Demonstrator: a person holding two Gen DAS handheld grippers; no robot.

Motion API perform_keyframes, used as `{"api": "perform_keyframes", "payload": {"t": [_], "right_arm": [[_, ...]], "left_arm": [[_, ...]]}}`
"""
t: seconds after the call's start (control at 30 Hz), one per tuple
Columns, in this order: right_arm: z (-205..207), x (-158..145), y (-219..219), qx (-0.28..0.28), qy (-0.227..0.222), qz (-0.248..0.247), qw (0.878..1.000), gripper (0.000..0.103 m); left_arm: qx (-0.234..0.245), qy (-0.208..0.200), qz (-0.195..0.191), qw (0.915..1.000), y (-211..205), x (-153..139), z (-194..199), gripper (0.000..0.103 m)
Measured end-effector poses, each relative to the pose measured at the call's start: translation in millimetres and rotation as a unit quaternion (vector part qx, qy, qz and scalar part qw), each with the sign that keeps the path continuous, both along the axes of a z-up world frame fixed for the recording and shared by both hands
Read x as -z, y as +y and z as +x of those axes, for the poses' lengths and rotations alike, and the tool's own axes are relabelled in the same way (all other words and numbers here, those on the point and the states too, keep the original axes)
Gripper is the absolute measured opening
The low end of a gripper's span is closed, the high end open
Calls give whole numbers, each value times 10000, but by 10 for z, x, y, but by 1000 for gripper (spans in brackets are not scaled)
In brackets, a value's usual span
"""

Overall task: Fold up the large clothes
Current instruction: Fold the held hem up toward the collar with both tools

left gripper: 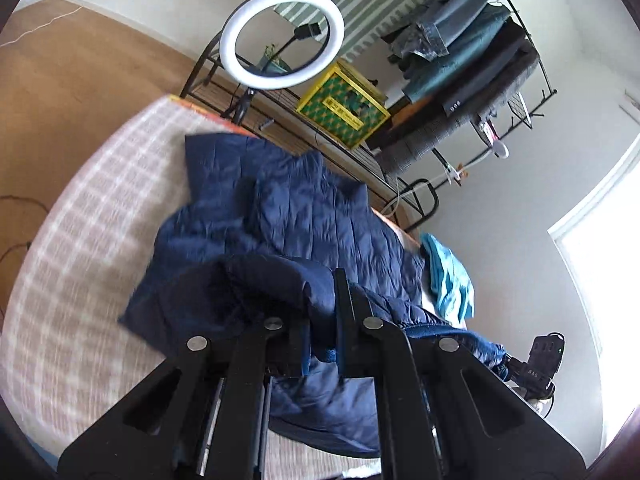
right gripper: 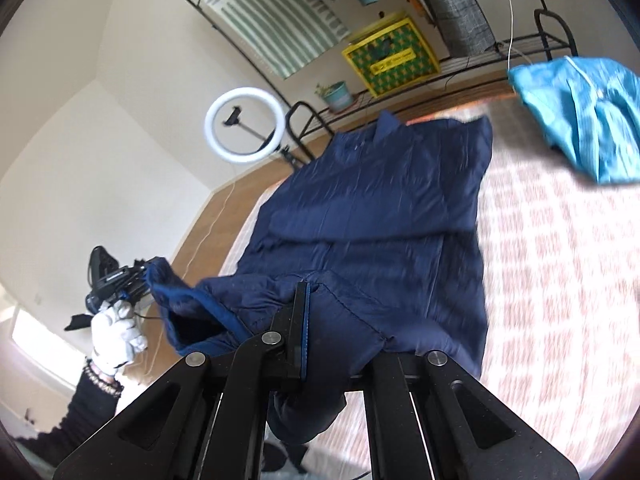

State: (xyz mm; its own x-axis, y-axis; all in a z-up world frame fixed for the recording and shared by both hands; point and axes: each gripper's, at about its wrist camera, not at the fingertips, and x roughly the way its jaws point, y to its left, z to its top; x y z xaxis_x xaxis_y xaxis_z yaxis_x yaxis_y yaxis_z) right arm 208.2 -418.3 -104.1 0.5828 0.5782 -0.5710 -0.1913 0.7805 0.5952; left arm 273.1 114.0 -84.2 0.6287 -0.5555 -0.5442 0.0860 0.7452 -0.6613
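A navy quilted jacket (left gripper: pixel 304 216) lies on the pink-and-white checked bed (left gripper: pixel 92 216); it also shows in the right wrist view (right gripper: pixel 380 208), with its collar end far from me. My left gripper (left gripper: pixel 320 312) is shut on the jacket's near edge, fabric bunched between its fingers. My right gripper (right gripper: pixel 316 320) is shut on the jacket's near hem, which is lifted off the bed (right gripper: pixel 560 264). The left gripper (right gripper: pixel 136 280), held by a white-gloved hand, shows at the left of the right wrist view, gripping the same raised edge.
A light blue garment (right gripper: pixel 588 116) lies on the bed to the right, also in the left wrist view (left gripper: pixel 448 276). Behind the bed stand a ring light (left gripper: pixel 282 36), a yellow crate (left gripper: pixel 344 108) and a black rack with hanging clothes (left gripper: pixel 472 60).
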Motion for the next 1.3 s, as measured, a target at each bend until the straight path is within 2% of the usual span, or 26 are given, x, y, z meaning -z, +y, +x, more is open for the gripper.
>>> {"api": "perform_keyframes", "payload": {"t": [0.23,0.43,1.07,1.3], "right_arm": [[731,-106,-126,216,-44,-196,9996,4],[1270,-96,-172,350,-96,-486,9982,4],[2559,317,-452,715,61,-1068,9917,4],[3026,619,-577,833,302,-1218,9886,3]], "left_arm": [[-184,-108,182,9996,-109,-17,828,7],[-254,-108,295,9992,-262,101,1476,6],[-140,-7,752,9971,-724,570,2939,6],[-137,82,997,9949,-911,876,3401,6]]}}
